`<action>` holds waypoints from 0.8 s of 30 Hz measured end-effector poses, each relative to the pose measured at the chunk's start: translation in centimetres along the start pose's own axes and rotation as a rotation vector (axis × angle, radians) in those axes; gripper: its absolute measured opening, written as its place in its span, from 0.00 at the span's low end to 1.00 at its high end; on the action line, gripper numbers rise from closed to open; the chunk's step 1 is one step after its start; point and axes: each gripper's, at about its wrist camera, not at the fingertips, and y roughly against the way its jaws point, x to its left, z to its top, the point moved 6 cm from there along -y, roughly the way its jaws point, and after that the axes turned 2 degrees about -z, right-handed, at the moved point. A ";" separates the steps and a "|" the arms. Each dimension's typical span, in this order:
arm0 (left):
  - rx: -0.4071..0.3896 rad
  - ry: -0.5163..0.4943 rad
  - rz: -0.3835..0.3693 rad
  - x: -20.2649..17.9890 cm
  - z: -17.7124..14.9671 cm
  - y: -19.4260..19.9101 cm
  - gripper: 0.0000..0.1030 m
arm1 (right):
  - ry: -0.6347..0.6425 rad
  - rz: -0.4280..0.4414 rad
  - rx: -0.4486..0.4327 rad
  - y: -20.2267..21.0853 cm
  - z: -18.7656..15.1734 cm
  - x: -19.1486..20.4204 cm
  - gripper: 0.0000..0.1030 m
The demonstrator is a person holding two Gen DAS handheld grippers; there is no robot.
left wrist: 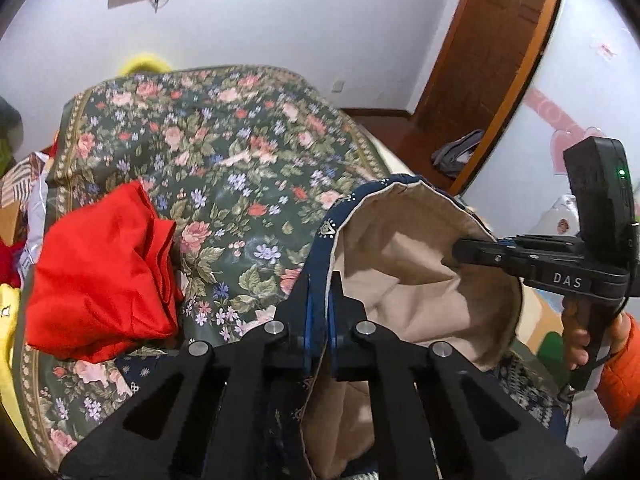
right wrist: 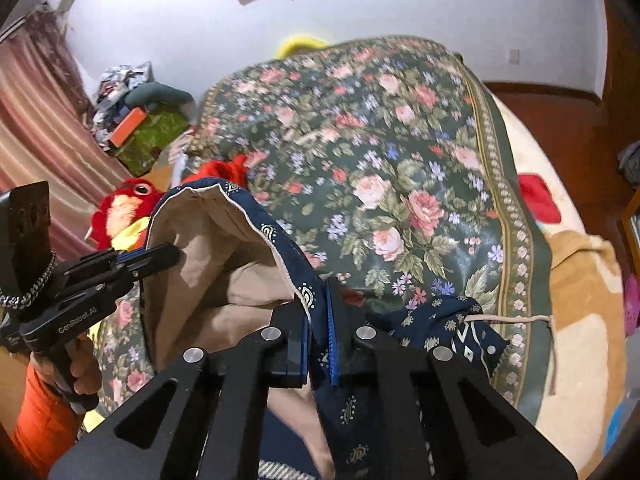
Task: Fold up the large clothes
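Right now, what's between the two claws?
A span of the navy patterned garment, its beige lining facing up, hangs between the left claw and the right claw, seen in both wrist views.

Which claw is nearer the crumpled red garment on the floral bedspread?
Left. The left claw grips the navy garment beside the red garment; the right claw grips the same hem on the far side.
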 end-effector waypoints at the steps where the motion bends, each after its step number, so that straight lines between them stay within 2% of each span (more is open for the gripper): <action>1: -0.015 -0.012 -0.007 -0.6 -0.1 1.1 0.05 | 0.009 0.006 -0.008 0.7 -0.2 0.4 0.06; 9: -0.053 -0.058 -0.047 -4.0 -2.6 6.6 0.05 | 0.067 0.049 -0.033 5.4 -2.9 3.1 0.06; 12: -0.041 -0.054 -0.065 -4.6 -4.5 7.8 0.05 | 0.074 0.062 -0.026 6.6 -4.3 3.6 0.06; 14: -0.029 -0.045 -0.075 -4.8 -5.7 8.1 0.05 | 0.065 0.073 0.014 7.1 -5.5 3.7 0.06; 17: 0.003 -0.021 -0.105 -5.1 -7.6 8.3 0.05 | 0.061 0.078 0.035 7.2 -7.1 3.8 0.06; 20: 0.029 -0.021 -0.114 -5.6 -9.5 8.6 0.05 | 0.053 0.084 0.030 7.0 -8.4 3.7 0.06; 24: 0.052 -0.011 -0.124 -5.8 -11.8 8.8 0.05 | 0.044 0.097 0.070 6.7 -10.6 3.7 0.06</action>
